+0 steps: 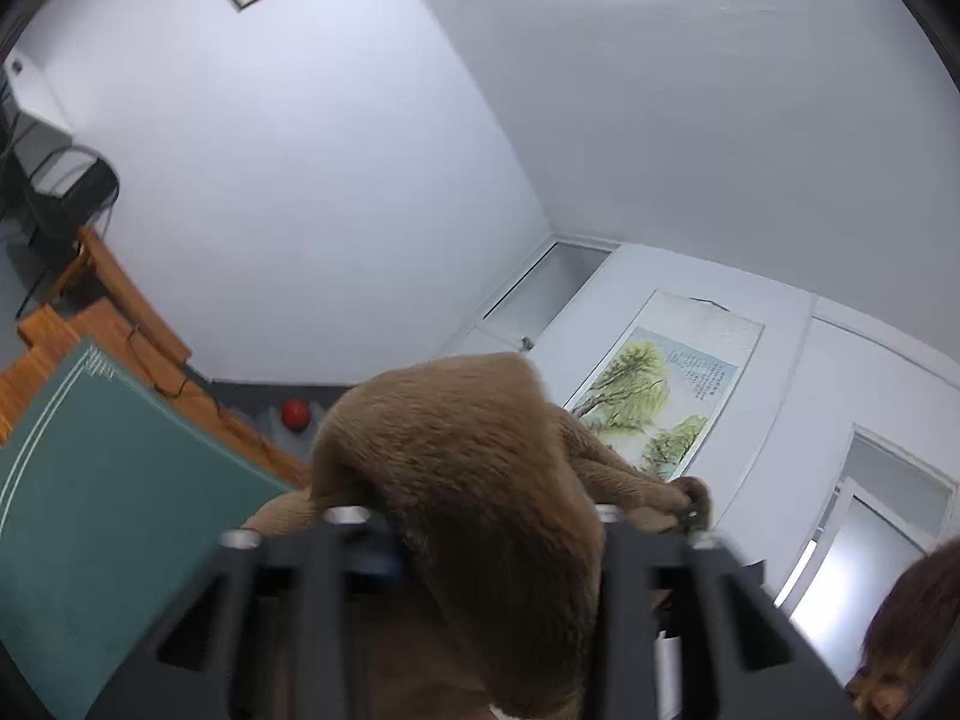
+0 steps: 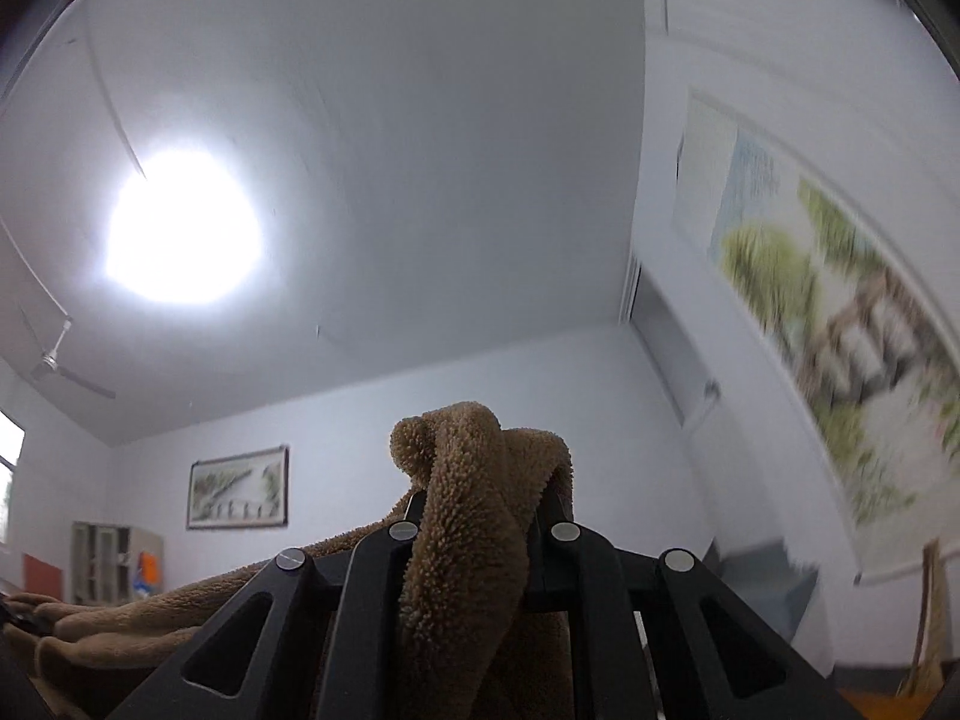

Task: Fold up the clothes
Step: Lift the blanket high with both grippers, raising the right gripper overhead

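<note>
Left gripper (image 1: 486, 525) raised and tilted up toward the white walls, its black fingers (image 1: 312, 588) clamped on a bunched fold of the fuzzy brown fleece garment (image 1: 468, 450), which bulges out ahead of the fingertips and drapes back down between them. Right gripper (image 2: 480, 531) likewise tilted up toward the ceiling, black fingers (image 2: 372, 588) pinched tight on a twisted ridge of the same fleece (image 2: 474, 480), more of it trailing off to their left. Beyond the left fingers, to their left, a dark green mat (image 1: 102, 480) on a wooden desk (image 1: 36, 360); to their right, a hanging scroll painting of willow trees (image 1: 654, 402).
</note>
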`<state>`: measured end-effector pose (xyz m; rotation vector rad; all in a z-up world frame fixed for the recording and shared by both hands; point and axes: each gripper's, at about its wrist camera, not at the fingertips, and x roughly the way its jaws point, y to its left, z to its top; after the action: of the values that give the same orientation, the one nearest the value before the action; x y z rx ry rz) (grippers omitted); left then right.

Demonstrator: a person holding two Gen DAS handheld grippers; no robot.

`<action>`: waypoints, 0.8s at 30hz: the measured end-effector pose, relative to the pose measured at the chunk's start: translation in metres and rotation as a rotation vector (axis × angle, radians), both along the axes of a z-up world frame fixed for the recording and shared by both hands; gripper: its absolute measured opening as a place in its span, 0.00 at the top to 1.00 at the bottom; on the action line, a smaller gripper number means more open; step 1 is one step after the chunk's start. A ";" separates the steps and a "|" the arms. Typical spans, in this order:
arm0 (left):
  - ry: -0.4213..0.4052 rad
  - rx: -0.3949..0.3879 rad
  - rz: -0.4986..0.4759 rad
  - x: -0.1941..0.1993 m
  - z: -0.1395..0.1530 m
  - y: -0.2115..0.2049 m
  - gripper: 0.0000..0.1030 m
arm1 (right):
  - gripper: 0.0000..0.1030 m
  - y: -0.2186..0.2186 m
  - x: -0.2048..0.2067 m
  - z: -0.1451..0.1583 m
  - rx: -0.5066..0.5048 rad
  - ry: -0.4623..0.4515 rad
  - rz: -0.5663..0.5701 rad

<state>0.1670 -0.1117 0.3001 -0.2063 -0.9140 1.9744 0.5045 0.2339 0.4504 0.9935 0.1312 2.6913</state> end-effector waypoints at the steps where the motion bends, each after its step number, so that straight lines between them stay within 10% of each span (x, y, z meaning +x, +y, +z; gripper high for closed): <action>1: 0.012 -0.004 0.013 0.007 -0.001 0.001 0.05 | 0.88 -0.006 0.006 0.006 0.016 0.018 -0.015; 6: 0.032 -0.175 0.116 0.035 -0.025 0.017 0.00 | 0.88 -0.033 0.027 0.036 0.091 0.063 -0.067; 16: 0.072 -0.503 -0.076 0.037 -0.106 0.075 0.00 | 0.88 -0.087 0.023 0.067 0.224 0.044 -0.178; 24: 0.553 -0.597 -0.101 0.118 -0.105 0.111 0.00 | 0.87 -0.085 0.038 0.081 0.221 0.041 -0.156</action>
<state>0.2851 -0.0004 0.1947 -0.0303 0.0477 2.0074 0.5422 0.1490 0.5314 1.0727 -0.2313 2.5832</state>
